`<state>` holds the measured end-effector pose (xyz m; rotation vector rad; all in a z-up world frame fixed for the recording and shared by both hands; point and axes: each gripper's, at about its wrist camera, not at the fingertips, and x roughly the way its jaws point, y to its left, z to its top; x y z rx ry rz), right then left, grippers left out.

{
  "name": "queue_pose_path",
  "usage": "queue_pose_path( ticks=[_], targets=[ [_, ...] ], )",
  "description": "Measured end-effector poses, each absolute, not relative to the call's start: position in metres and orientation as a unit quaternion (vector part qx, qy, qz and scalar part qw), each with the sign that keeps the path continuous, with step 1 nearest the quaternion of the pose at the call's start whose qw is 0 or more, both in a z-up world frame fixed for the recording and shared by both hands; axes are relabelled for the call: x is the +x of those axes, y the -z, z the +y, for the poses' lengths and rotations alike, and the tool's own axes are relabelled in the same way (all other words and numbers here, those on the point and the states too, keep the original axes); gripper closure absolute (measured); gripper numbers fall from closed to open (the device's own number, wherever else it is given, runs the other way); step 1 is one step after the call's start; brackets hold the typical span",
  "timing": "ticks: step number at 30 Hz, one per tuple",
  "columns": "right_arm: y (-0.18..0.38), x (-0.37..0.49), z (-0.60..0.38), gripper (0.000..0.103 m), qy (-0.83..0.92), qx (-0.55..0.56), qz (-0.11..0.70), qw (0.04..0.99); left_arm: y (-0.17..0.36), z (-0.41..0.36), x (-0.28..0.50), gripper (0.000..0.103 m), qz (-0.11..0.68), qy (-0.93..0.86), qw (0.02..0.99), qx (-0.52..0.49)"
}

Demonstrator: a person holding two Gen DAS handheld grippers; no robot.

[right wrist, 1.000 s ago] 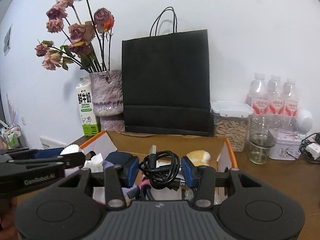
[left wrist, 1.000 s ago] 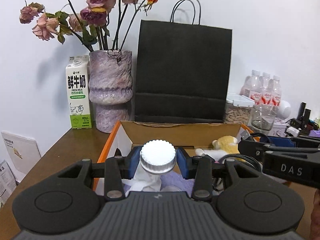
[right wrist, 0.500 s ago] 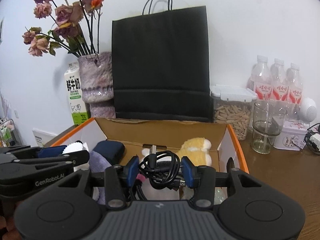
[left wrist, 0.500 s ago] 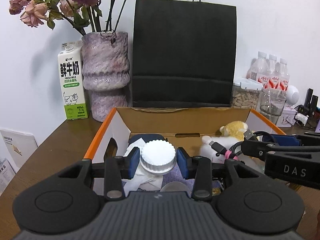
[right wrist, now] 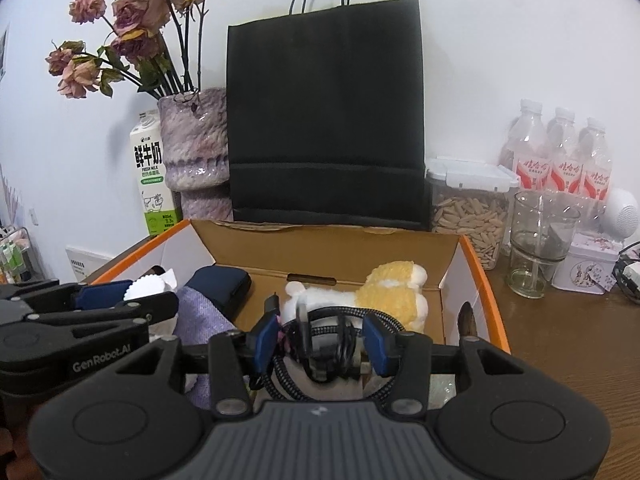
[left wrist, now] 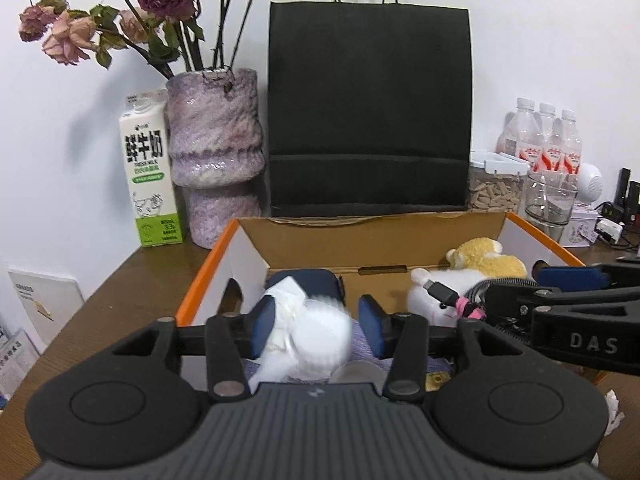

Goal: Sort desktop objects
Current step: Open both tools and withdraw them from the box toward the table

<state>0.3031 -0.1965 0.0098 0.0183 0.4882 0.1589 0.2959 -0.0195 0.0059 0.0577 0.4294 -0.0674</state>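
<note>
An open cardboard box [left wrist: 204, 276] with orange edges holds a plush toy [left wrist: 484, 264], a dark blue pouch [left wrist: 312, 280] and purple cloth [right wrist: 200, 316]. My left gripper [left wrist: 318, 322] hangs over the box's left side and its jaws are opening. A white-capped bottle [left wrist: 324, 340] with tissue sits blurred between them, clear of the right pad. My right gripper [right wrist: 320, 340] is over the box's right side, jaws also opening. A coiled black cable [right wrist: 324, 332] sags between its pads with gaps on both sides. Each gripper shows at the edge of the other's view.
Behind the box [right wrist: 480, 276] stand a black paper bag [left wrist: 368, 112], a purple vase [left wrist: 216, 152] of dried roses and a milk carton [left wrist: 148, 168]. At the right are a seed jar [right wrist: 468, 208], a glass [right wrist: 536, 244], water bottles [right wrist: 560, 160] and a tin [right wrist: 588, 268].
Both grippers sank toward the box, then their jaws widened. The white-capped bottle has slipped lower and blurs. The cable coil has dropped a little between the right pads.
</note>
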Motion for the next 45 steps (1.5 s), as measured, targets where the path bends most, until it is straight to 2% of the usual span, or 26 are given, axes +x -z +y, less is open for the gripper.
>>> queue_pose_path(
  ticks=[2,6,7,8,9,11,31,35,45],
  targets=[
    [-0.012,0.301,-0.197,0.033,-0.075,0.009,0.236,0.969,-0.009,-0.017,0.296,0.046,0.209,0.029,0.977,0.029],
    [-0.018,0.297,-0.197,0.013,-0.078,0.008,0.228,0.971,-0.016,-0.015,0.292,0.014,0.197,0.017,0.98,0.03],
    [-0.019,0.297,-0.198,0.011,-0.079,0.011,0.227,0.971,-0.018,-0.014,0.291,0.011,0.194,0.012,0.98,0.03],
    [-0.02,0.296,-0.199,0.007,-0.076,0.014,0.225,0.971,-0.019,-0.014,0.29,0.002,0.189,0.002,0.981,0.03],
    [-0.021,0.296,-0.2,0.002,-0.072,0.018,0.224,0.972,-0.021,-0.013,0.29,0.0,0.185,-0.004,0.982,0.03],
    [-0.024,0.295,-0.204,0.0,-0.07,0.022,0.222,0.972,-0.023,-0.011,0.289,0.0,0.181,0.0,0.983,0.028],
    [-0.038,0.269,-0.211,0.0,-0.082,0.018,0.204,0.975,-0.027,0.0,0.263,0.0,0.151,0.004,0.988,0.022],
    [-0.032,0.253,-0.217,0.0,-0.077,0.012,0.206,0.975,-0.018,0.01,0.245,0.0,0.148,0.006,0.989,-0.002],
    [0.002,0.201,-0.229,0.0,-0.065,-0.003,0.238,0.969,0.006,0.029,0.205,0.0,0.186,0.012,0.982,0.015]
  ],
)
